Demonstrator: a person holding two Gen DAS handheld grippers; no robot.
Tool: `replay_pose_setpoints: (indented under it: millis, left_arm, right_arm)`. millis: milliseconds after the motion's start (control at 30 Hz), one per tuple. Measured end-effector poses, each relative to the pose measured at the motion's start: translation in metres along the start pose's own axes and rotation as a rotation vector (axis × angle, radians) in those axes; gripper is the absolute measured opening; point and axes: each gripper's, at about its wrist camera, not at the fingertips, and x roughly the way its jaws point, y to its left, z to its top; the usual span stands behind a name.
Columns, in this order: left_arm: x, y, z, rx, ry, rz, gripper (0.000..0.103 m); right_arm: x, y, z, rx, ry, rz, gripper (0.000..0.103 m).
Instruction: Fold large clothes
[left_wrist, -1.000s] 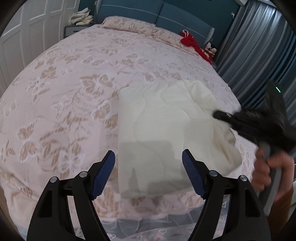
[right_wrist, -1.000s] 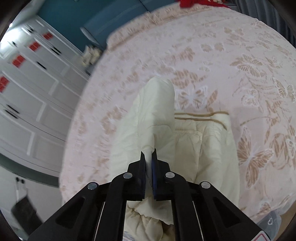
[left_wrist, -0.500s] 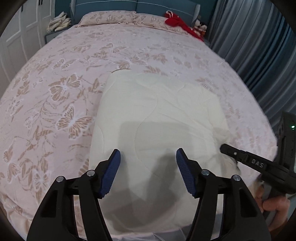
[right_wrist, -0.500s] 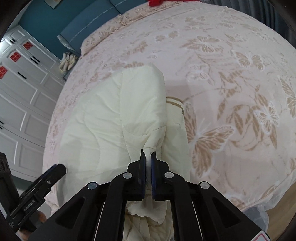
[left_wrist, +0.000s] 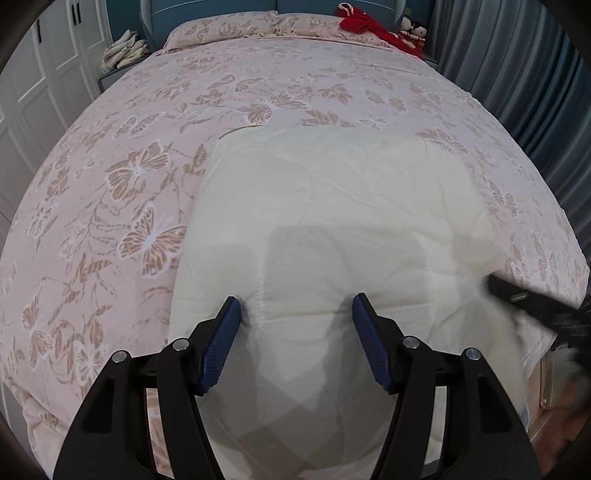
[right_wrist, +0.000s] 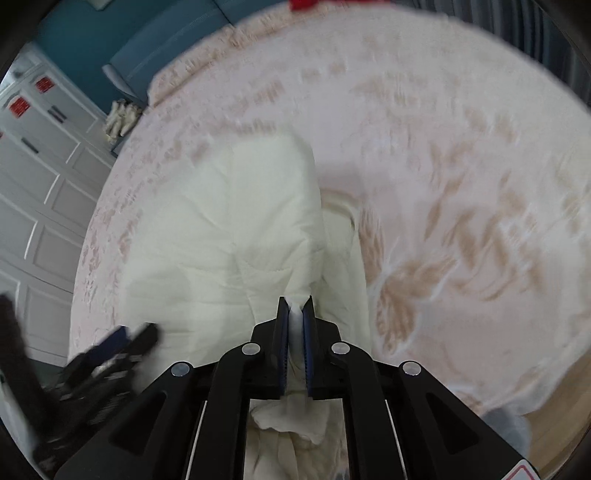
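Left hand-held gripper: pitched steeply down over near edge of quilt. Jaws apart, blue pads dug into the fabric either side of a raised fold; fabric sits between the pads, but pads not seen pressing it from both sides. Not a grip.

Right hand-held gripper: also angled steeply down, at quilt's right near corner. Jaws nearly together, pinching a thin bunch of cream fabric; they are easing apart slightly, cloth still between pads. In left view it shows only as a blurred black bar at right edge.

Quilt: cream, quilted, folded to a rough rectangle, lying on bed at near edge, right of centre. Right side layered, edge lifted toward right gripper.

Far: pillows at headboard, red item beside them, grey curtain at right, white wardrobe doors at left.
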Motion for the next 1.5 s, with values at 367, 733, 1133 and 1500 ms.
replay_pose_setpoints:
  millis: [367, 733, 1133, 1500]
  left_arm:
    - [0.003, -0.002, 0.001, -0.009, 0.01, 0.012, 0.061]
    - [0.009, -0.002, -0.001, 0.008, 0.017, 0.027, 0.062]
    - [0.023, -0.011, -0.002, 0.034, 0.022, 0.06, 0.062]
    - [0.028, -0.01, 0.001, 0.034, 0.011, 0.052, 0.065]
  right_arm:
    - [-0.025, 0.051, 0.008, -0.229, -0.008, -0.148, 0.002]
    - [0.05, 0.017, -0.008, -0.15, 0.149, -0.191, 0.0]
    - [0.086, 0.014, -0.008, -0.155, 0.194, -0.208, 0.0]
    - [0.093, 0.004, 0.0, -0.119, 0.193, -0.156, 0.0]
